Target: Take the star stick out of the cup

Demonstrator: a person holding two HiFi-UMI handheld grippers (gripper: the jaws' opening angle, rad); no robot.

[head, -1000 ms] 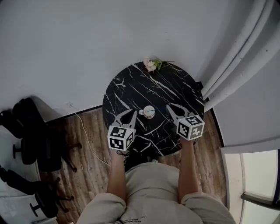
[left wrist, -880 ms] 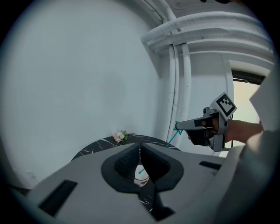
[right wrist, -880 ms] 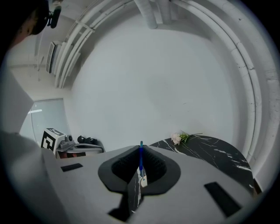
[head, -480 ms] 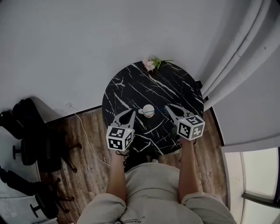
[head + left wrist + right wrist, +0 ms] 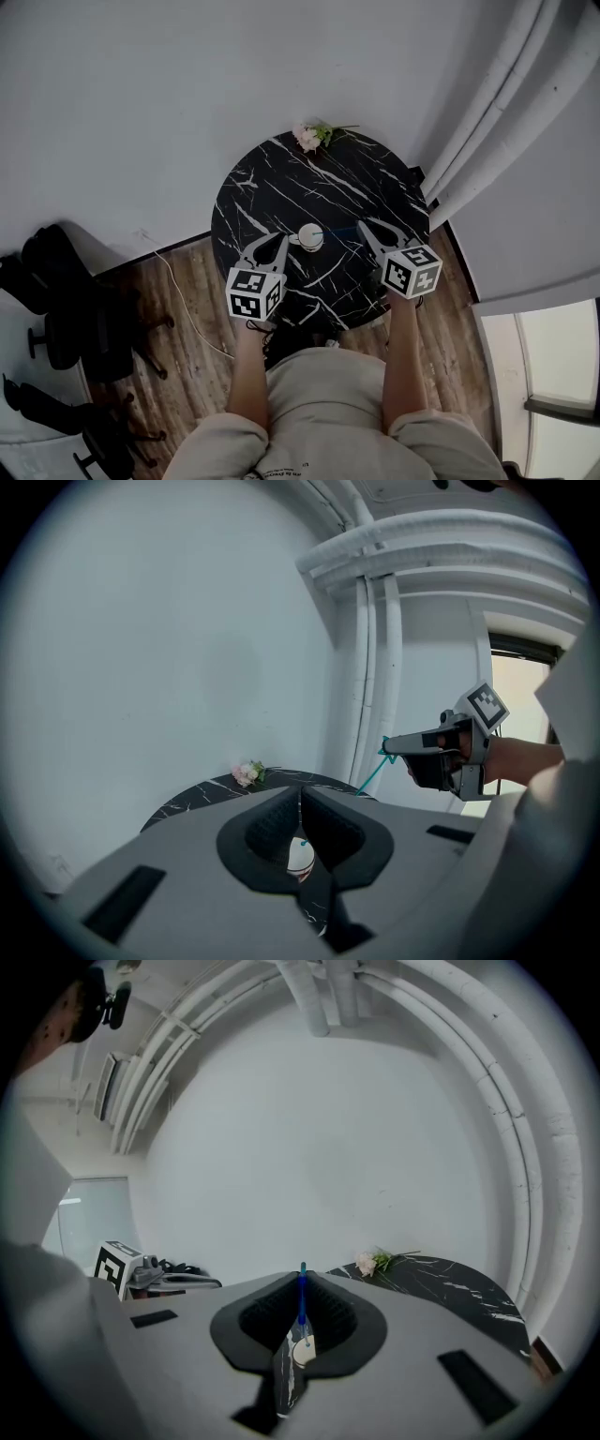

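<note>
Right gripper is pinched shut on the blue star stick, whose lower end looks to reach down to the cup on the round desk; whether it has cleared the rim cannot be told. Left gripper, jaws together and empty, hangs just beside the cup without touching it. The risk: a slanted pull could drag the stick against the rim and tip the unsteadied cup, or the thin stick could swivel or slip in the pinch.

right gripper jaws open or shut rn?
Shut on the star stick: in the right gripper view, the right gripper pinches its blue shaft between closed jaws, with the cup just beyond.
</note>
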